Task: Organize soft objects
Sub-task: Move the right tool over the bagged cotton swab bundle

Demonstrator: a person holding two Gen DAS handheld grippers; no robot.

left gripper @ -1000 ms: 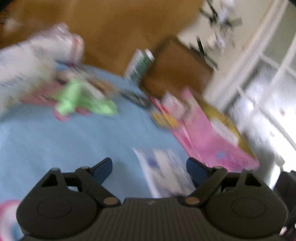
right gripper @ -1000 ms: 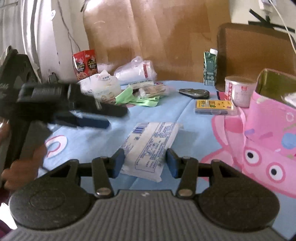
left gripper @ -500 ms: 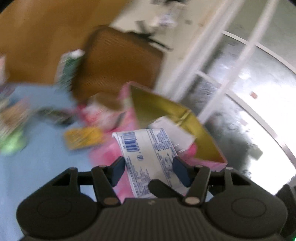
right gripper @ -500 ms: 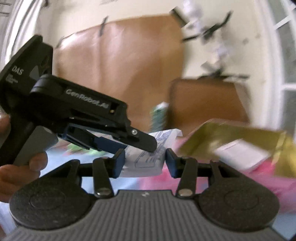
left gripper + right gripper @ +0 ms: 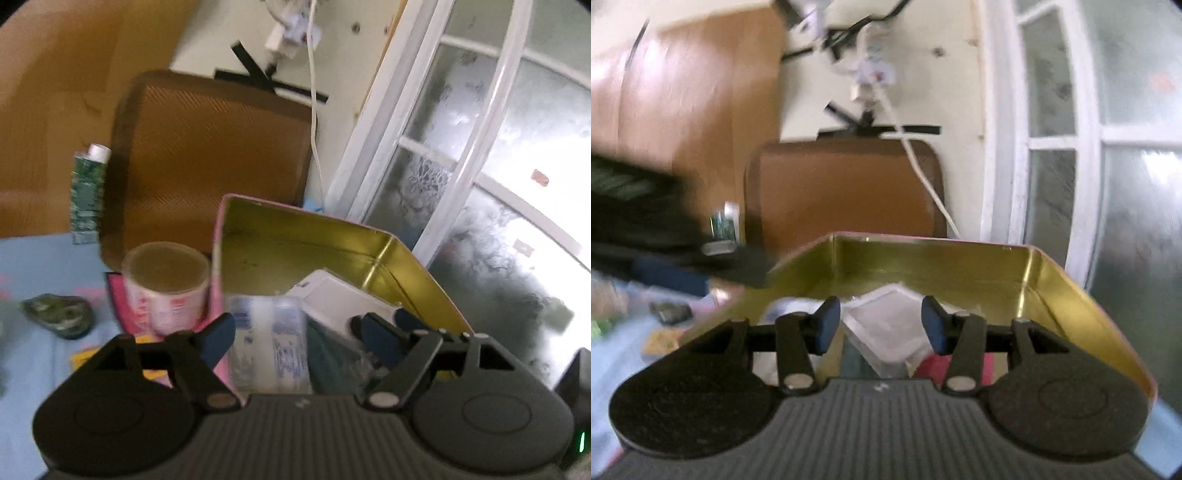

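The left tongs (image 5: 299,338) hover at the near edge of the pink tin box with a gold-coloured inside (image 5: 295,240), their jaws opening, blue pads clear of the white printed soft packet (image 5: 267,350) that shows blurred between them. Whether the packet hangs free or rests in the box I cannot tell; its long axis runs away from the camera, toward the box's far wall. Just right of it lies a white flat pack (image 5: 340,299), tilted, and a dark teal item too smeared to name.

The right tongs (image 5: 881,325) stand half spread over the same box (image 5: 923,258), pinching nothing — a clear-wrapped white pad (image 5: 886,321) lies below the gap.

Left of the box on the blue-covered counter (image 5: 37,295) stands a clear-lidded cup (image 5: 166,280), then a green carton (image 5: 86,192). Behind — a brown chair back (image 5: 214,155).
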